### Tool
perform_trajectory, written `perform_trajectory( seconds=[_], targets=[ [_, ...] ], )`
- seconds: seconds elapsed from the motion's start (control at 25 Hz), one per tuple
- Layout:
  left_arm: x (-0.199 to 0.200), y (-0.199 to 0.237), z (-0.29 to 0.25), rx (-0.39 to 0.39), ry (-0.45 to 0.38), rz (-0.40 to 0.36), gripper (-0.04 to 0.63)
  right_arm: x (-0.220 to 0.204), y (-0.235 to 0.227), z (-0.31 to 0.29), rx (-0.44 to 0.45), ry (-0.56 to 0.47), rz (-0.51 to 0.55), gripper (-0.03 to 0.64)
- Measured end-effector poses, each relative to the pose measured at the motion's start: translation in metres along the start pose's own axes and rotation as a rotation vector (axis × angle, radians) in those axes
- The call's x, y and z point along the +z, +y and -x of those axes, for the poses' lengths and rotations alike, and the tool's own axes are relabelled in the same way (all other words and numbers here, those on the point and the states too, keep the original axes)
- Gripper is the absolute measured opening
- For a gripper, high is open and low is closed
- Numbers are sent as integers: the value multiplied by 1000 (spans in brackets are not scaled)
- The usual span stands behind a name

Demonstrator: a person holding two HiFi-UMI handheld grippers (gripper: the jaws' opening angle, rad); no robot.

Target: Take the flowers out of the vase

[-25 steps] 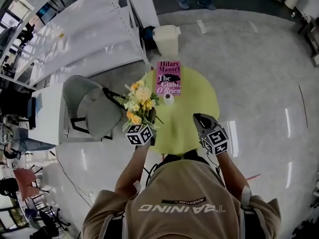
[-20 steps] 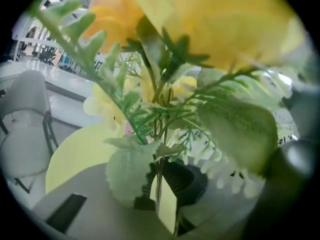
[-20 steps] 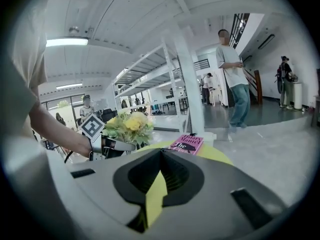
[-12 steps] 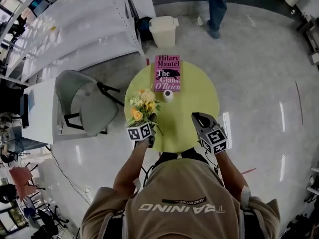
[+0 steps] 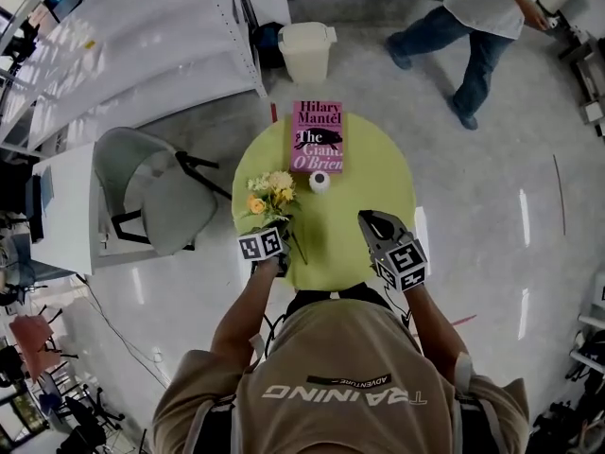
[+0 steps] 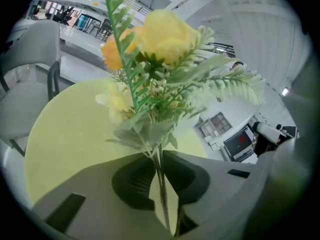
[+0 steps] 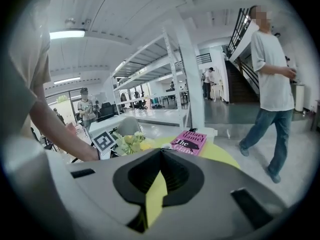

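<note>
A bunch of yellow and cream flowers (image 5: 269, 195) with green sprigs hangs low over the left side of the round yellow-green table (image 5: 378, 178). My left gripper (image 5: 274, 223) holds it by the thin stems (image 6: 161, 184). The stems run between the near-closed pads, and the jaws have just been opening a little. The blooms (image 6: 162, 34) fill the left gripper view. A small white vase (image 5: 319, 181) stands empty mid-table, to the right of the flowers. My right gripper (image 5: 371, 219) hovers over the table's right side, shut (image 7: 160, 151) with nothing in it.
A pink book (image 5: 319, 137) lies at the table's far edge. A grey chair (image 5: 156, 197) stands left of the table, and a white bin (image 5: 307, 50) beyond it by white shelving. A person (image 5: 482, 26) walks across the floor at the back right.
My left gripper has come down with the flowers, which now sit lower over the table's left side. The right gripper shifted slightly. The person behind has walked to the right.
</note>
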State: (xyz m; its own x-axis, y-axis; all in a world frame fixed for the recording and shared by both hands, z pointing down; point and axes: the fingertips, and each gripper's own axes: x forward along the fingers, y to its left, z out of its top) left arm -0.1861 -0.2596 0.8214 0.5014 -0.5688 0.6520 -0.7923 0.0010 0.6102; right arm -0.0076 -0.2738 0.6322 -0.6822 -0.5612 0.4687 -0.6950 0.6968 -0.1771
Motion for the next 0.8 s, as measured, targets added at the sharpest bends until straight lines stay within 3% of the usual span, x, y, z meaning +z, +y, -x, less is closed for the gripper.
perform_trajectory(
  seconds=[0.08,0.16,0.2,0.48,0.8],
  targets=[
    [-2,2,-1,23,12,-34,87,0,3,-3,9,4,3,3],
    [-2,2,0,53,19,-67,247,0,7,-4,21,6,5,3],
    [-1,1,1,68,17,-77,277,0,9,-4,27,6,5,3],
    [-11,9,29,192,-19,-98,284,-1,19,0,61,-16,14,3],
    [2,-47,72,128,-155,-195,208,7,20,24,50,-68,48,2]
  ],
)
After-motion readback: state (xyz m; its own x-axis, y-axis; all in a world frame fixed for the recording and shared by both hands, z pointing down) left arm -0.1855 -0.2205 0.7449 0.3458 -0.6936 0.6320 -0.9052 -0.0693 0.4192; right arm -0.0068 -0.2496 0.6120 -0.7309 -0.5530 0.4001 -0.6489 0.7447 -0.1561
